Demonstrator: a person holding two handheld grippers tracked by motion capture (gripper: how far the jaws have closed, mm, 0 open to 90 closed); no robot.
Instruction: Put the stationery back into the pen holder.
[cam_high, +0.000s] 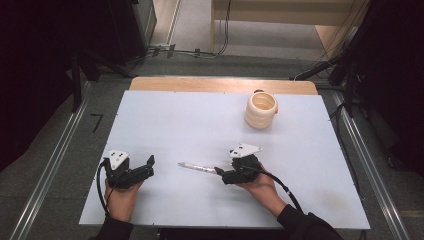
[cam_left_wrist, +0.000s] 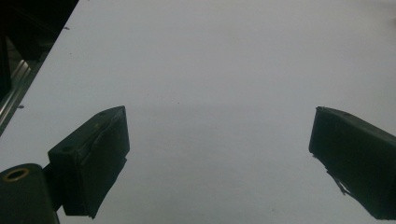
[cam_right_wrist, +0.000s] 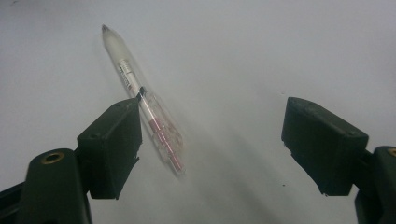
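The left tongs (cam_high: 145, 167) rest low on the white surface (cam_high: 165, 125), near its front left, held in a hand (cam_high: 122, 197) that comes in from below. Their jaws stand spread wide, and in the left gripper view the tongs (cam_left_wrist: 219, 154) have bare surface (cam_left_wrist: 219, 70) between the jaws.

Just right of them, in the middle of the front half, a pen (cam_high: 197, 167) lies flat on the surface, its length running left to right. Its right end meets the right tongs (cam_high: 221, 173), held in the other hand (cam_high: 260, 187). In the right gripper view these tongs (cam_right_wrist: 212, 140) are spread wide too; the pen (cam_right_wrist: 140, 93) lies slanted, a clear barrel with a pale frosted grip and pink inside, and its rear part lies against the inner face of the jaw on that view's left. The other jaw stands well apart from it.

Farther back and to the right, a cream ribbed cup (cam_high: 261, 110) stands upright near the far edge, well apart from both tongs.
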